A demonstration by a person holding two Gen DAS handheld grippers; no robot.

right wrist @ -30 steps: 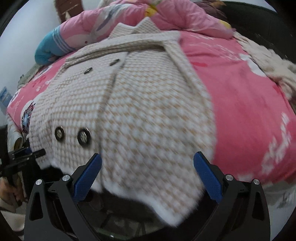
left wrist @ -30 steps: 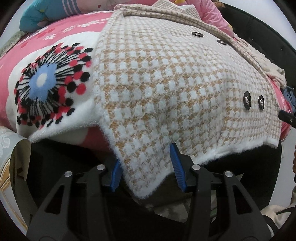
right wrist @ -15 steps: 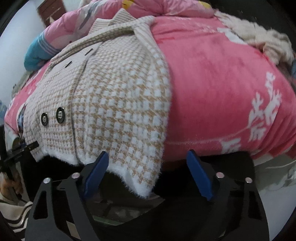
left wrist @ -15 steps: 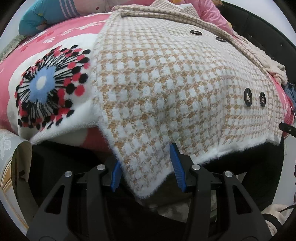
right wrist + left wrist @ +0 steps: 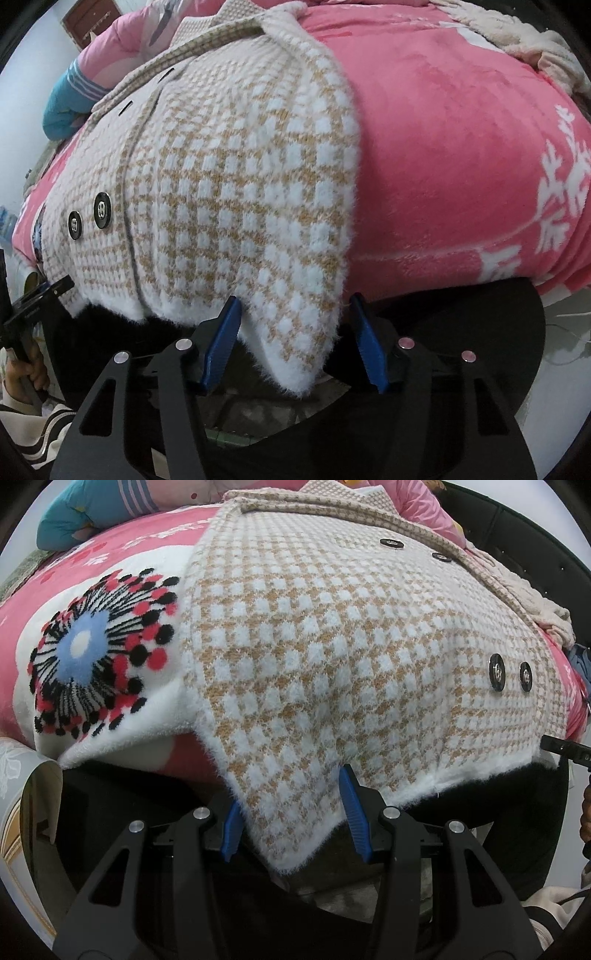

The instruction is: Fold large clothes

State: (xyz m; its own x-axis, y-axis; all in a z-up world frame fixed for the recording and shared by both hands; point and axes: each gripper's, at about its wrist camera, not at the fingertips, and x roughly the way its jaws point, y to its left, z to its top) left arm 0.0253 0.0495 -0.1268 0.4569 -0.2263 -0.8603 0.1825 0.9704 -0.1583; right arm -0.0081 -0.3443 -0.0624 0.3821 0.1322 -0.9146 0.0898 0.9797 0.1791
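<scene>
A fuzzy tan-and-white houndstooth coat (image 5: 332, 657) with black buttons lies face up on a pink blanket (image 5: 461, 155), its hem hanging over the bed's near edge. My left gripper (image 5: 291, 823) is open, its blue pads on either side of the coat's left hem corner. My right gripper (image 5: 295, 343) is open, its blue pads on either side of the right hem corner (image 5: 295, 354). The coat shows in the right wrist view (image 5: 229, 206). Neither gripper pinches the cloth.
The blanket has a white patch with a blue, red and black flower (image 5: 92, 661). A teal and pink quilt (image 5: 96, 513) is piled at the bed's far end. A cream knit garment (image 5: 528, 48) lies far right. The dark bed frame (image 5: 110, 794) runs below the hem.
My right gripper has moved right along the hem to the coat's right corner and narrowed its jaws around it. My left gripper has stayed at the left corner.
</scene>
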